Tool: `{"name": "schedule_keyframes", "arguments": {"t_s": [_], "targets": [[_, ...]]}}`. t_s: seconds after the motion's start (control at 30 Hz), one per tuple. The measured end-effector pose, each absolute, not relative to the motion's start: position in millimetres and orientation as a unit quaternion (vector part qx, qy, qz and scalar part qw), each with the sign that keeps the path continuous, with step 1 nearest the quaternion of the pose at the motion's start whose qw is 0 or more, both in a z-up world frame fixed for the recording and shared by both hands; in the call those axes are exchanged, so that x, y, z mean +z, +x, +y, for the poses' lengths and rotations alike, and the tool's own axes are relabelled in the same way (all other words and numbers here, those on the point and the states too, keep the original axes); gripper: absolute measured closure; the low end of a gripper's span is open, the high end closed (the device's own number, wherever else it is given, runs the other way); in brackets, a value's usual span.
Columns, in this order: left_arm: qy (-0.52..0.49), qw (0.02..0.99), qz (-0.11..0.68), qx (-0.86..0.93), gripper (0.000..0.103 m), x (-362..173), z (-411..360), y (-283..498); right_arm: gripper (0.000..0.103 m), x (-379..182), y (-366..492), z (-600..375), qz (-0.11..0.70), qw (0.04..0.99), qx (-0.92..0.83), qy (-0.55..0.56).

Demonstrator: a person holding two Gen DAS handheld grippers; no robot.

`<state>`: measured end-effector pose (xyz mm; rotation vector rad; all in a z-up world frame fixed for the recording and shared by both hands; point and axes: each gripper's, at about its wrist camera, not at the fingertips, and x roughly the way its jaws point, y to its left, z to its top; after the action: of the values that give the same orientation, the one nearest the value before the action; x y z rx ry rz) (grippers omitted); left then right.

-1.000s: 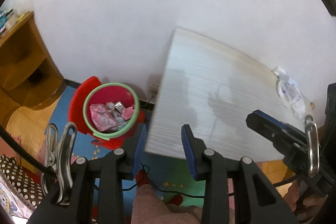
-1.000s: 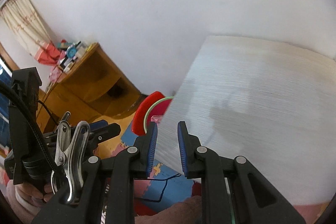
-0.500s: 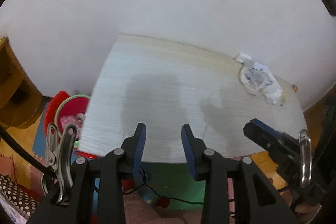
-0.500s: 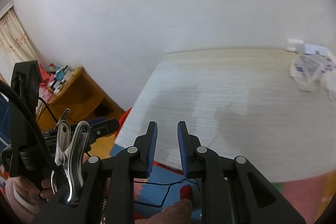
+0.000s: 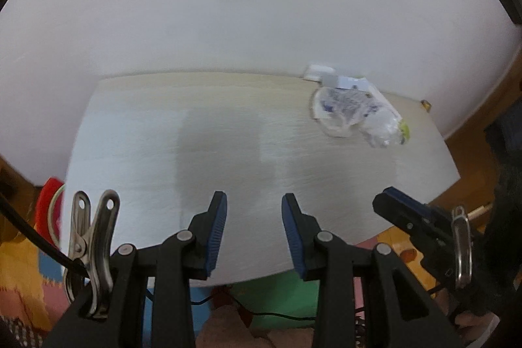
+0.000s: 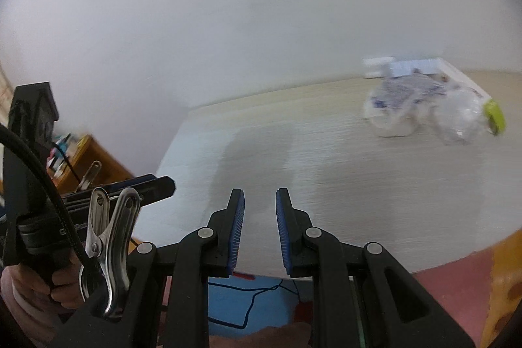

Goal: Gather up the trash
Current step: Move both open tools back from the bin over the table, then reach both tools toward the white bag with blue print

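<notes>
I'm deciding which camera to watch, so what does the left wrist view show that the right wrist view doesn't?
Only the left wrist view: the red bin at the table's left edge, and the right tongs from the side.

Only the right wrist view: the wooden shelf by the wall, and the hand holding the left tongs.

Both: the pale table, with the clear plastic trash lying at its far right, and each view's own tongs empty, pads apart.

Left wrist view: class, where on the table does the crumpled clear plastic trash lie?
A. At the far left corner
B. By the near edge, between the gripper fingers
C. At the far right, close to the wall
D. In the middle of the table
C: the crumpled plastic trash sits toward the table's far right, near the wall, well beyond the left gripper.
</notes>
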<state>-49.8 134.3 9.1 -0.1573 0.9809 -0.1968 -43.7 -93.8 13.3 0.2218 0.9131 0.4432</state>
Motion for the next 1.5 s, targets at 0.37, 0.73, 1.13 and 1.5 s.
{"name": "schedule_keyframes", "arguments": {"t_s": [0.37,0.73,1.13,1.5], "targets": [[-0.059,0.861,0.484,-0.146,0.067,10.4,93.7,0.1,0.082,12.0,-15.7,-145.9,0.429,0.883,0.149,0.123],[-0.092,0.855,0.494,-0.130,0.067,-6.4,42.7,49.4,0.075,4.1,34.6,-198.3,0.425,0.884,0.147,0.127],[-0.136,0.853,0.500,-0.066,0.067,-27.5,-1.0,97.8,0.070,-20.7,125.2,-254.3,0.456,0.868,0.171,0.098],[-0.150,0.846,0.511,-0.007,0.064,-50.5,-16.8,111.3,0.060,-52.7,196.2,-262.8,0.486,0.851,0.192,0.049]]}}
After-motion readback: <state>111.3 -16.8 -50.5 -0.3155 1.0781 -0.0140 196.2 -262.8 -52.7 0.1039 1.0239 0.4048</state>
